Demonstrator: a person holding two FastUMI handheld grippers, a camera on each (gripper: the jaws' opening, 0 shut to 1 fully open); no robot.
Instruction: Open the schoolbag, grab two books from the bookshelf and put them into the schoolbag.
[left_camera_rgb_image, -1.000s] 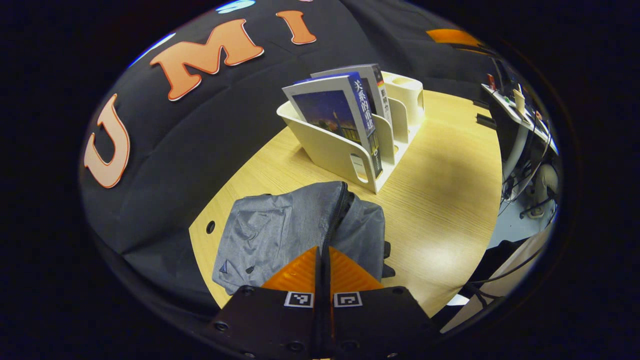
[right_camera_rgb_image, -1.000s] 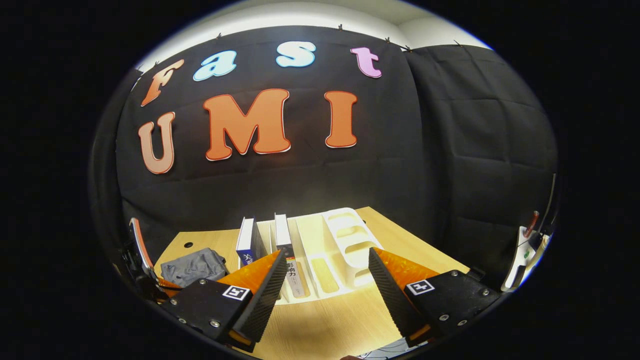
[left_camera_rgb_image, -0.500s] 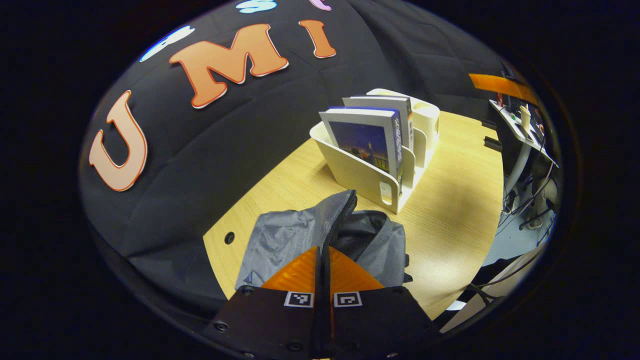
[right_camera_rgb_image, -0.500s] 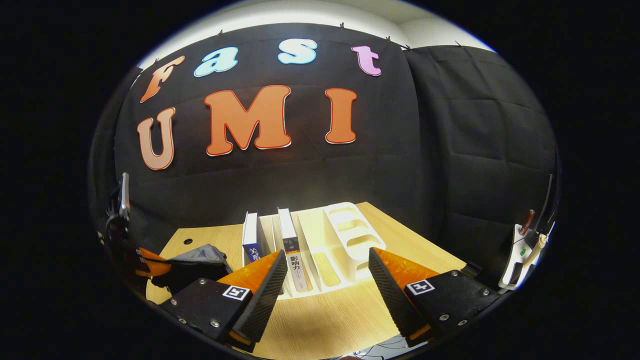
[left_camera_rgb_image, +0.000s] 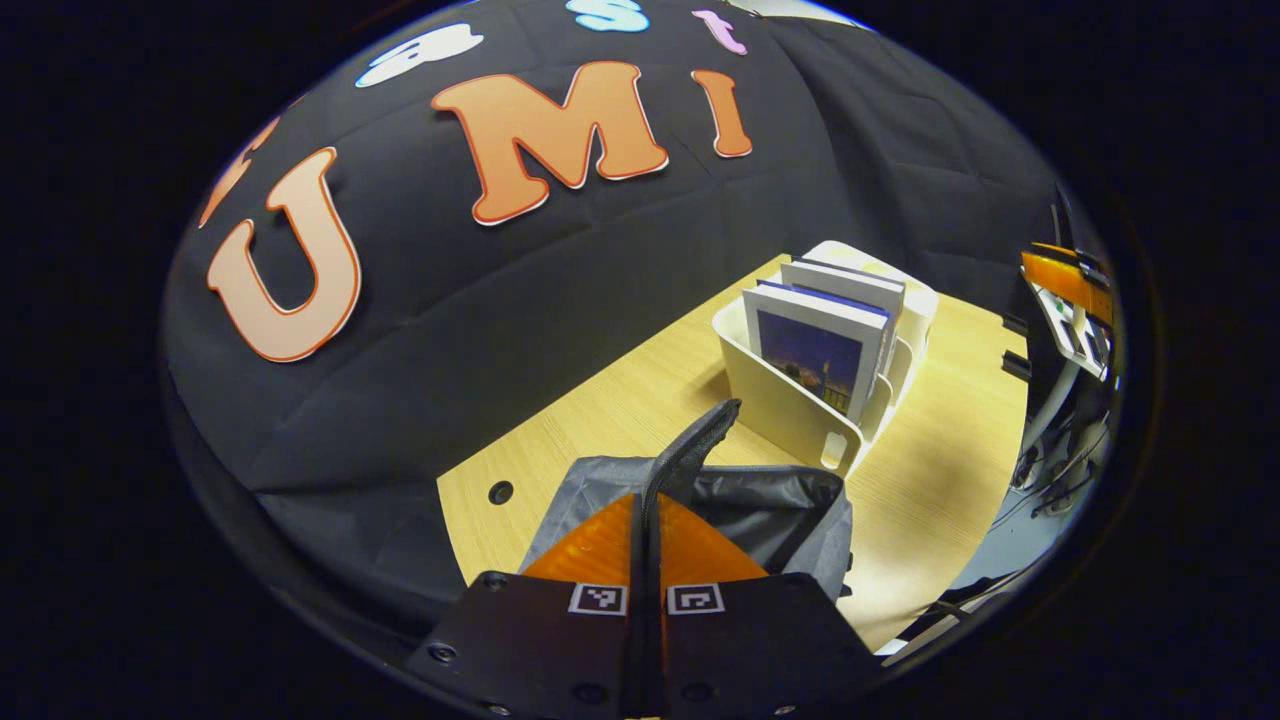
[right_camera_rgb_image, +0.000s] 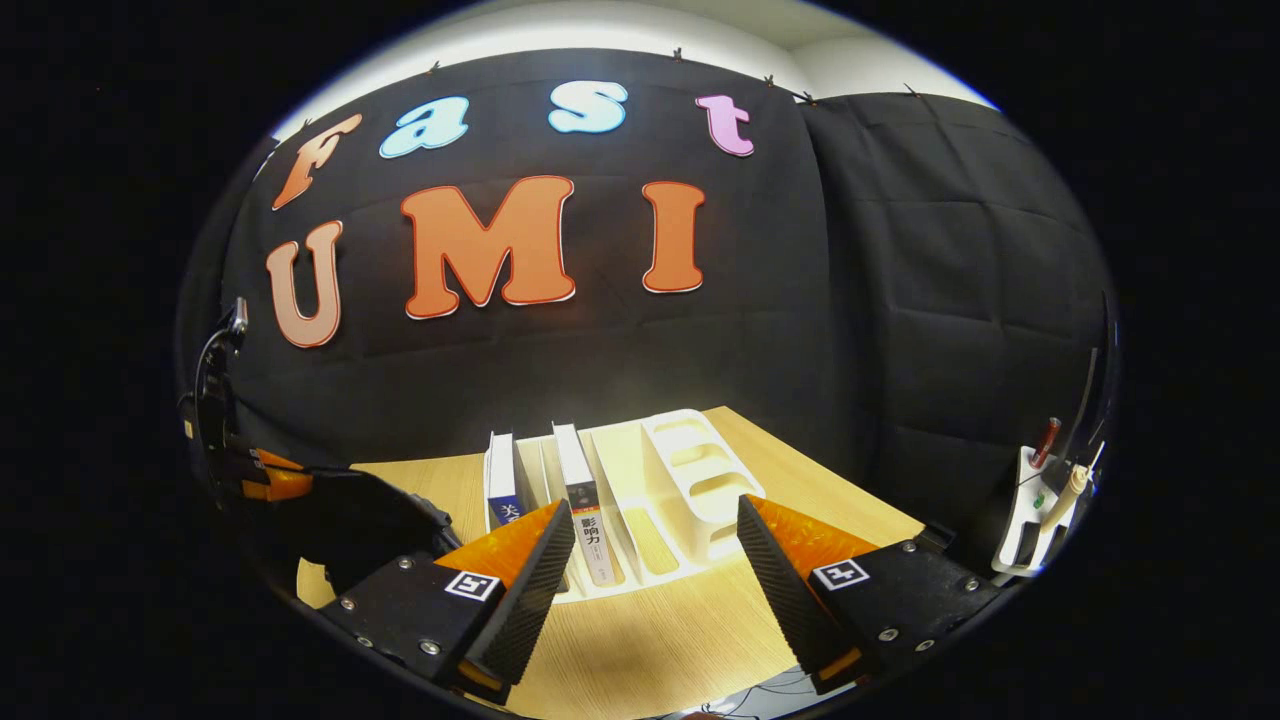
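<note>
Schoolbag half open, both books not yet taken from the bookshelf.

Left claw is pinched closed on the schoolbag's zipper edge, which stands lifted just ahead of its tips, dark lining showing in the gap. Right claw is spread wide with nothing between its fingers, above the worktop, bookshelf close ahead. Blue book and white book stand in the slots ahead and to its left. Left to do: grab both, drop them in. Cannot tell how far the zipper has run; the bag's near part is hidden behind the left claw.
</note>
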